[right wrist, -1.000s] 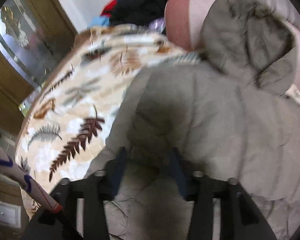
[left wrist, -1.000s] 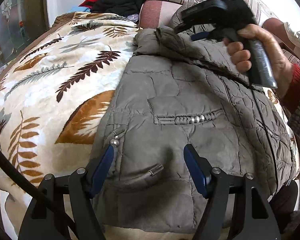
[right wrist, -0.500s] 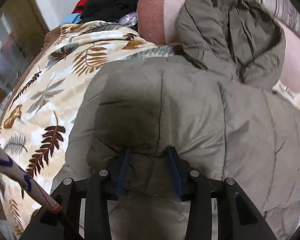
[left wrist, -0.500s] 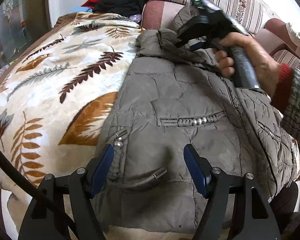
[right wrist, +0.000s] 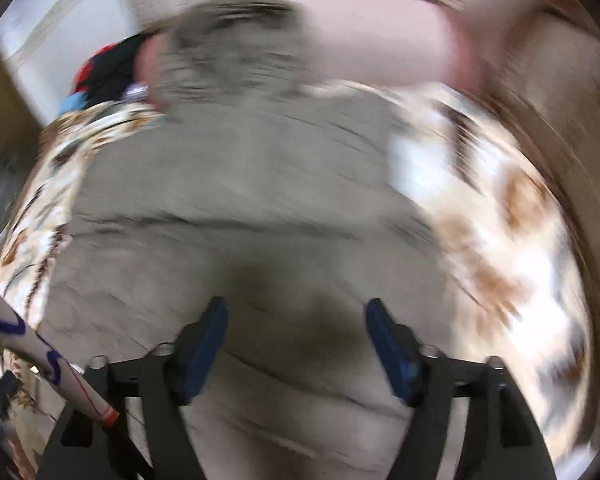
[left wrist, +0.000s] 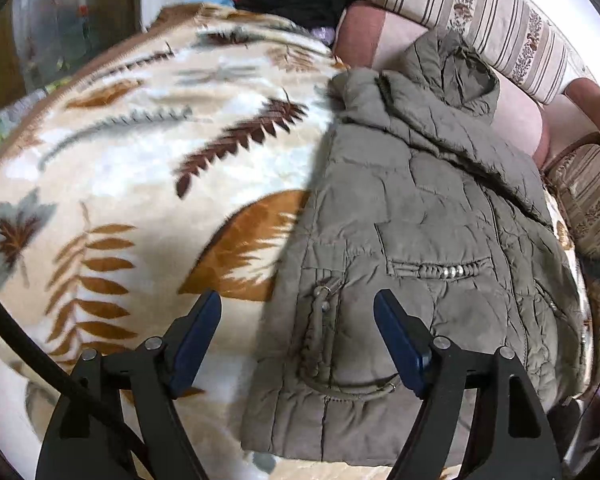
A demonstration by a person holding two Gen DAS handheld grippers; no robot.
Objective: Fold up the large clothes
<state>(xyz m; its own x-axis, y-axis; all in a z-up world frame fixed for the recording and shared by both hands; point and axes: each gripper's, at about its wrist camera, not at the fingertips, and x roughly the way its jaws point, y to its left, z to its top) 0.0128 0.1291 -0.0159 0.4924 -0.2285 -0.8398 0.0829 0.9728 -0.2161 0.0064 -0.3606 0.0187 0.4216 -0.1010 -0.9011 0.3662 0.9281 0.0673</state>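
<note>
1. Jacket (left wrist: 420, 240): lies on the leaf-print blanket (left wrist: 140, 160), hem nearest, hood (left wrist: 452, 76) farthest; long axis runs away from both claws.
2. Left claw (left wrist: 298, 340): open, empty, over the hem's left edge.
3. Right claw (right wrist: 296, 344): jaws just opened, empty, above the jacket's middle; view blurred.

We see a leaf-patterned blanket (left wrist: 140, 168) ahead of the tongs, the olive jacket (left wrist: 420, 240) lying flat on it

A matt, crinkled quilted cloth is seen on the jacket (left wrist: 432, 216), shiny metal on its beads (left wrist: 456, 270), soft plush pile on the blanket (left wrist: 140, 168), and woven striped cloth on the cushion (left wrist: 480, 12).
</note>
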